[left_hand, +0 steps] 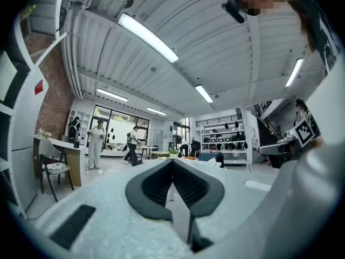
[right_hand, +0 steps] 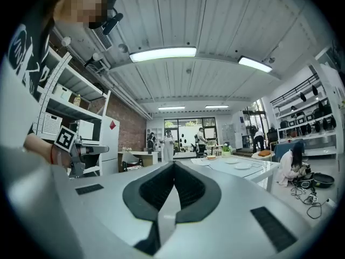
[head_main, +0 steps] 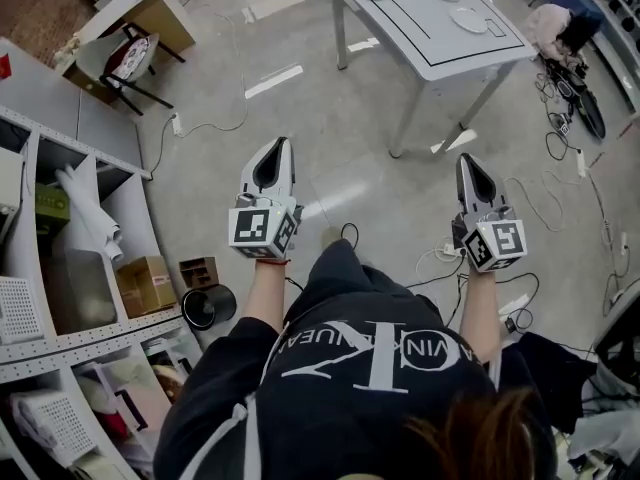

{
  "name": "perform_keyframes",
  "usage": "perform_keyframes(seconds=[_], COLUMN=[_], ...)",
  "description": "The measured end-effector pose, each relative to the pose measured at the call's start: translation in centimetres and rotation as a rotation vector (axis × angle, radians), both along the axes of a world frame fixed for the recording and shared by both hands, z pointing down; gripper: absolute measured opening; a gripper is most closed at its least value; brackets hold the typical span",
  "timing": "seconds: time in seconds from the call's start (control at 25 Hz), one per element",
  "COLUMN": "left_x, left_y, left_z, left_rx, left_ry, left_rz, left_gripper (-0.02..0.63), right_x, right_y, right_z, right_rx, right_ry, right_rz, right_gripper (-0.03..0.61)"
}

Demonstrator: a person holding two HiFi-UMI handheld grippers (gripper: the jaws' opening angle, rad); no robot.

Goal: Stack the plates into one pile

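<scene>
My left gripper (head_main: 279,148) and right gripper (head_main: 467,163): ribbed black jaws pressed together, nothing between. Far ahead, three round white plates (head_main: 469,19) lie apart on a grey table (head_main: 440,56).

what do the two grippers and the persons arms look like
Both the left gripper and the right gripper are pale grey tapered shells with black ribbed pads inside the jaws. Each carries a cube with black-and-white square markers. The person wears a black top with white lettering and a red band on the left wrist.
</scene>
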State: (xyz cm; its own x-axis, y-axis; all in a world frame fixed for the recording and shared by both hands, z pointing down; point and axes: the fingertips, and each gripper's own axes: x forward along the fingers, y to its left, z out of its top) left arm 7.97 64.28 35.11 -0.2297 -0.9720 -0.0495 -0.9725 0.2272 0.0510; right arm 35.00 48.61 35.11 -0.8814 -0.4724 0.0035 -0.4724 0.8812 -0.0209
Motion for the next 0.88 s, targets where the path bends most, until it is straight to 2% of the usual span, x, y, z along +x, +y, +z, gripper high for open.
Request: perform_keyframes(seconds=[0.16,0.2,0.28,0.4,0.6,0.72,0.88], left_x=[0.6,0.7,0.7,0.8,-0.7,-1.8,-2.2], left_y=[-0.8,-0.9,-1.1,-1.3,-0.9,-1.1,-3.5], left_z=[-0.5,-0.6,-0.9,-1.7,-2.3,-2.1,-0.7], left_rx=[0.012,0.017,0.027,0.035,0.016,0.014,-0.023], left_ry=[-0.002,-0.001,0.001,-0.008,-0.029,-0.006,-0.002], left_rz=[0.017,0.02,0.024,0.029,0.004,-0.019,0.004], left_gripper=[0.003,0.004,0.076,0.101,0.103,0.103,0.101], right_x=[0.8,0.9,1.2,1.4,0.6,-0.1,-0.1], right_y=[-0.1,-0.1,-0.4,-1.1,-2.1,-2.5,-4.7], right_z=[0.1,0.2,0.4,0.1,-0.2,0.2,1.2], right_rx=[-0.019,-0.028,-0.045,-0.064,-0.083,-0.092,-0.125], right_ry=[-0.022,-0.026,-0.033,-0.064,-0.12,-0.116,-0.109], right_rz=[0.001,0.003,0.009,0.017,0.014,0.0,0.024], right_gripper=[-0.003,0.032,0.106,0.144,0.149,0.149,0.149])
